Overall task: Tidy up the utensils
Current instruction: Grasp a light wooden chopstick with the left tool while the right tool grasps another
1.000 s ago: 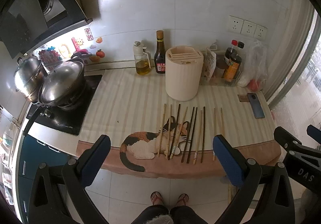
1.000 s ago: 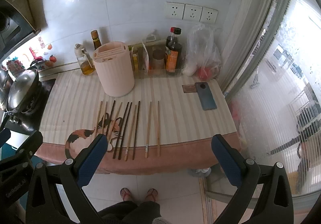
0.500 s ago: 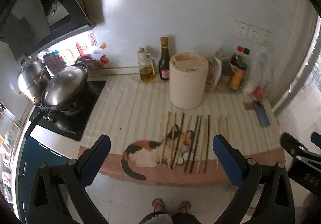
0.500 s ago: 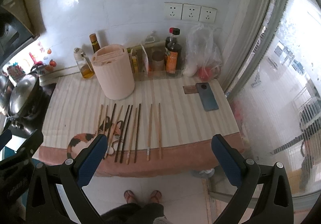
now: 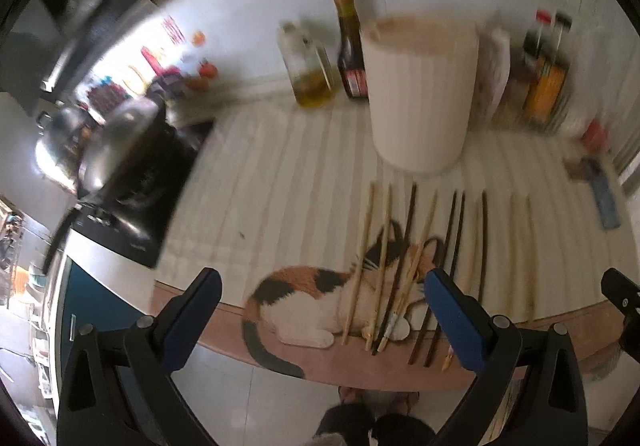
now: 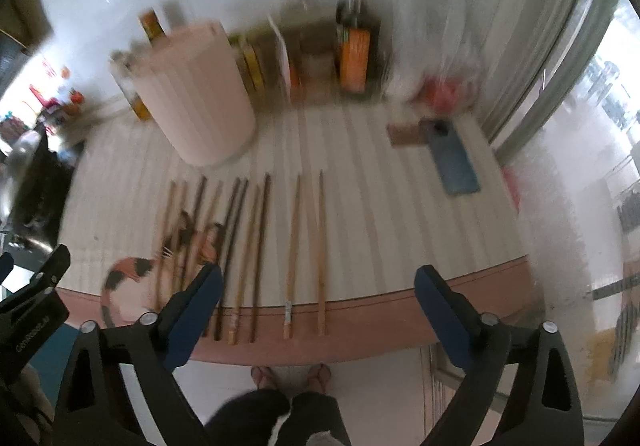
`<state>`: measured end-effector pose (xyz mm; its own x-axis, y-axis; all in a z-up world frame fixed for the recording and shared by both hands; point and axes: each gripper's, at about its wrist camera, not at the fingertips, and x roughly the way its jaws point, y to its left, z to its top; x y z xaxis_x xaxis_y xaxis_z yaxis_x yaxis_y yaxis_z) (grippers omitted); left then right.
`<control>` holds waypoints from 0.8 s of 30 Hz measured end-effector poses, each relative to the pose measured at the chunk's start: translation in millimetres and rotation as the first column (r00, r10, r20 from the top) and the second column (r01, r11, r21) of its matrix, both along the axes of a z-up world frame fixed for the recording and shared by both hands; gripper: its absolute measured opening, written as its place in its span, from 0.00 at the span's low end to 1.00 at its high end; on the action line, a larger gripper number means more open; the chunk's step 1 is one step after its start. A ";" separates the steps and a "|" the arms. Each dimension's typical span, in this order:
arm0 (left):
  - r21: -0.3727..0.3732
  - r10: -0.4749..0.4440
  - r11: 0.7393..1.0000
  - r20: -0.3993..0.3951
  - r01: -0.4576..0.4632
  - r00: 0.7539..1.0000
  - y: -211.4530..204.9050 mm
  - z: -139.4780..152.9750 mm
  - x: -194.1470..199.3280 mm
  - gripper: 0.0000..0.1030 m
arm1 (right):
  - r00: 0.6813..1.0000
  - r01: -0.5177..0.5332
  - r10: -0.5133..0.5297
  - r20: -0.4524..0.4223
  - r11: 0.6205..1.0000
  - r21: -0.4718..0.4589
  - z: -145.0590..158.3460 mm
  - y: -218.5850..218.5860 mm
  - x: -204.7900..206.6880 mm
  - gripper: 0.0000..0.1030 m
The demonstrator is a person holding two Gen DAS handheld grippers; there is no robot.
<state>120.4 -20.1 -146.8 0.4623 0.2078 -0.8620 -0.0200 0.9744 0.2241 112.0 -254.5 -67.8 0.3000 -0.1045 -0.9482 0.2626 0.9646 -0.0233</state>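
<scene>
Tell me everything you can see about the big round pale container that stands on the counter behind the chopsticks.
The container is a tall, wide cylinder, cream to pale pink, with faint vertical ribs; it looks like plastic. It stands upright on the striped mat, just behind the far tips of the chopsticks and apart from them. Bottles stand close behind it on both sides. Its top is blurred, so what it holds cannot be told. Nothing grips it.

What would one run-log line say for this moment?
stage: approach | left gripper: open, empty | right gripper: closing, nothing between jaws | chopsticks: in a row on mat | holder: upright behind them
</scene>
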 end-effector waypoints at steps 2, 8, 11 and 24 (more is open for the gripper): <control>-0.005 0.007 1.000 -0.043 -0.007 0.999 0.1 -18.5 9.5 0.99 | 0.999 0.004 -0.003 -0.049 1.000 0.030 -30.3 -7.5 8.3 0.87; -0.047 -0.007 0.999 -0.136 0.001 0.991 3.1 -71.0 41.8 0.98 | 0.992 0.056 -0.042 -0.121 0.992 0.112 -95.5 -28.8 25.7 0.69; -0.070 -0.039 0.997 -0.168 0.027 0.985 2.4 -90.9 57.4 0.88 | 0.987 0.080 -0.053 -0.153 0.981 0.177 -118.2 -34.8 37.9 0.65; -0.194 -0.163 0.977 -0.380 0.094 0.910 10.5 -153.8 106.9 0.53 | 0.962 0.147 -0.094 -0.258 0.970 0.195 -180.0 -21.4 95.7 0.36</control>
<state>227.4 -9.6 -300.6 0.0935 0.0063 -0.9956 0.1640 0.9862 0.0217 207.7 -275.9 -247.8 0.0535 0.0837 -0.9951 0.3890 0.9160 0.0980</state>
